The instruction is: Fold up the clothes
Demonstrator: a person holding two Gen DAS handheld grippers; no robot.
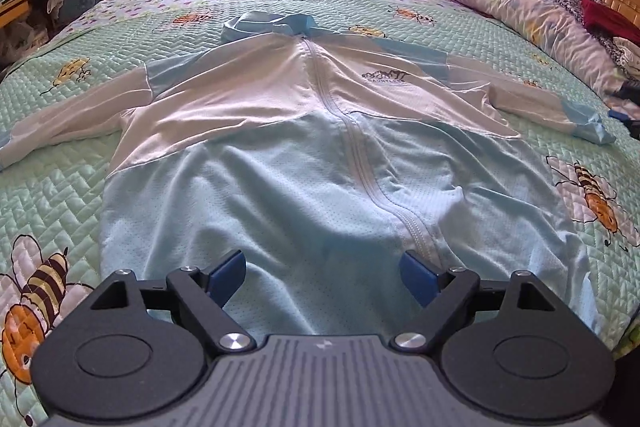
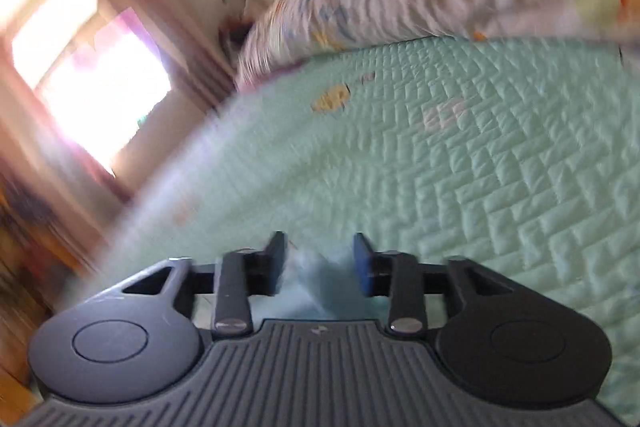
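One jacket [image 1: 320, 155], pale blue and white, lies zipped and face-up on quilted bed [image 1: 60, 187], hood far, hem near, sleeves spread left and right. Left gripper [image 1: 324, 275] hovers over hem, jaws wide apart, nothing between. Right gripper [image 2: 320, 263], view blurred, jaws part-open with blue fabric loose between them, not pinched. Thin mesh cloth looks light, limp, likely slippery; best taken at cuffs or hem corners. Chest logo reads "DAUNTLESS" under mountain mark.
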